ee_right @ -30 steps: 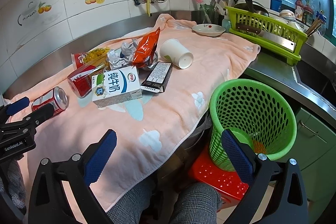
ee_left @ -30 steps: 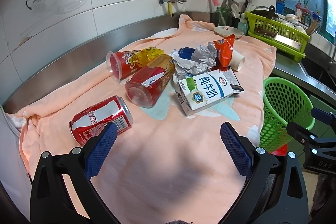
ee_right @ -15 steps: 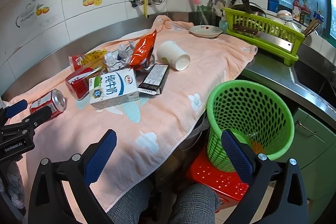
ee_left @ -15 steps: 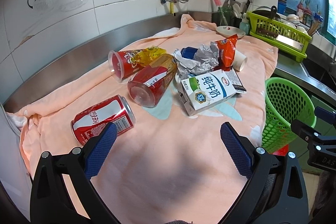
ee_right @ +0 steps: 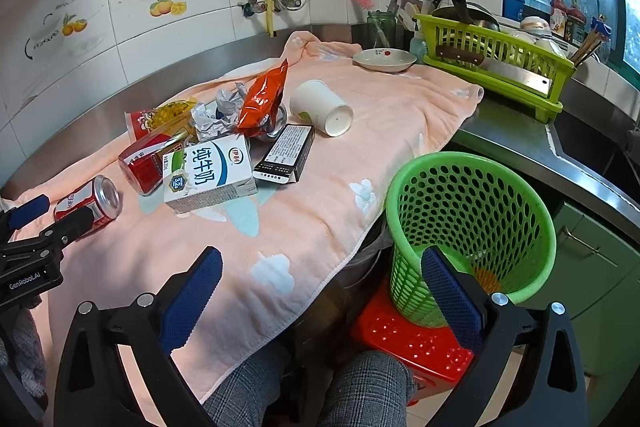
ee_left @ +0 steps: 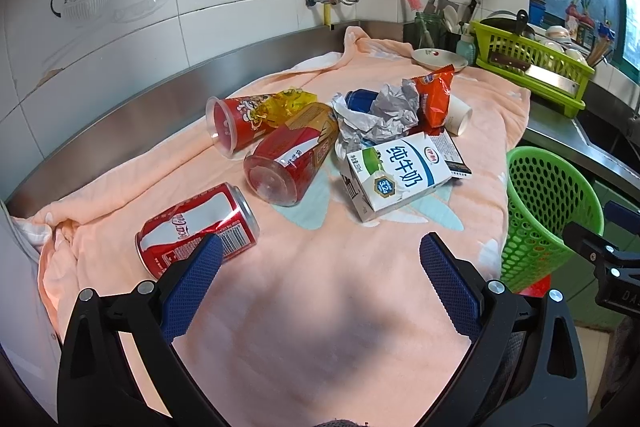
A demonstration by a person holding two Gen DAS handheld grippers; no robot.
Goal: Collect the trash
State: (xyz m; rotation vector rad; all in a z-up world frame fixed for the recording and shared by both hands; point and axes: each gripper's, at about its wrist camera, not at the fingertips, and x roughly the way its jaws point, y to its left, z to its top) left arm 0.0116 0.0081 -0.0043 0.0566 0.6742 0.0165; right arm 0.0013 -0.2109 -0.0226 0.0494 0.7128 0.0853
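I saw a peach towel (ee_left: 320,307) spread over a steel counter (ee_right: 520,143) under white tiled walls, a green dish rack (ee_right: 496,63) at the far end. My left gripper (ee_left: 320,267) hung with jaws apart, the cola can (ee_left: 196,227) just beyond its left finger. My right gripper (ee_right: 320,279), also apart, hovered by the green basket (ee_right: 472,227).

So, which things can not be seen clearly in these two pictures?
- Blue can: mostly covered by crumpled paper in the left wrist view; label unreadable.
- Green basket: its bottom is partly hidden by the right hand-held gripper; in the left wrist view the towel edge cuts it.
- Black box: print too small to read.
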